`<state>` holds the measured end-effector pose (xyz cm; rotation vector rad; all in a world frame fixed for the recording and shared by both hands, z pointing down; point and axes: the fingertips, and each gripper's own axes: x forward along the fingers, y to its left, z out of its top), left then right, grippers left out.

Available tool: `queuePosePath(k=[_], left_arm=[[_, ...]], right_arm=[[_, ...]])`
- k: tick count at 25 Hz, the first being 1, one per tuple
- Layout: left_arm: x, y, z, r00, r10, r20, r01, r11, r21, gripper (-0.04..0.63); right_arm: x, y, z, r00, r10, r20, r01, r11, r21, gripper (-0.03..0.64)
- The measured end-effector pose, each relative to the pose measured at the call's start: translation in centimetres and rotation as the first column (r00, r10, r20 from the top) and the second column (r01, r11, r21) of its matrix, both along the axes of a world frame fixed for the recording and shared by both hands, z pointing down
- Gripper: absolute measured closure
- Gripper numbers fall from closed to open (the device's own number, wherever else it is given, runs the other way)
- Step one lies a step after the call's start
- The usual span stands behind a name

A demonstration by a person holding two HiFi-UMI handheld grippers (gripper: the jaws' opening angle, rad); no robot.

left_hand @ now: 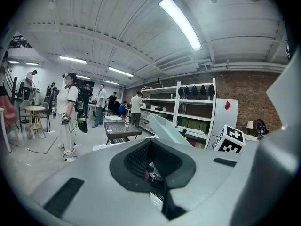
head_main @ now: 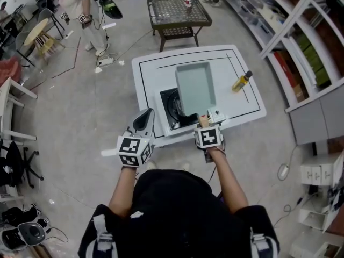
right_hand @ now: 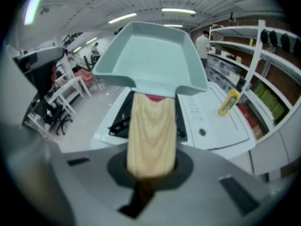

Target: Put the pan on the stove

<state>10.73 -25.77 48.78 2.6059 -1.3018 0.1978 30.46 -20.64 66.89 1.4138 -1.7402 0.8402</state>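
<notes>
I find my right gripper (right_hand: 150, 175) pinching the wooden handle (right_hand: 151, 135) of the pan (head_main: 195, 87), tilted over the stove (head_main: 171, 110). My left gripper (head_main: 143, 121) has its 2 jaws pressed together, empty.

Pan (head_main: 195, 86) over stove (head_main: 171, 107) on table (head_main: 150, 74); bottle (head_main: 242, 81) right of pan; side table (head_main: 179, 11) behind.

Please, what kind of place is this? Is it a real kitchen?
Probably a lab or workshop rather than a home kitchen. The stove sits on a lone white table in the middle of a bare concrete floor. Open metal shelving stands beside it.
</notes>
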Motion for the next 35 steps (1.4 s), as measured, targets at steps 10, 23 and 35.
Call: queuePosePath(k=[10,23,35], left_arm=[[-2.3,-0.2,1.2,1.0,-0.002,0.009,0.002,1.0,-0.02,0.571],[-4.3,0.1,2.0,0.999,-0.033,-0.003,0.033,0.999,-0.041,0.571],[-4.6,0.7,2.7,0.999,-0.039,-0.004,0.038,0.997,-0.063,0.571]], right_arm=[[-0.9,1.5,3.6,0.995,0.012,-0.096,-0.025,0.99,-0.137,0.581],[-1.0,2.3,6.3,0.985,-0.016,-0.172,-0.025,0.971,-0.237,0.581],[-1.4,2.5,7.0,0.98,-0.025,-0.198,-0.028,0.966,-0.256,0.581]])
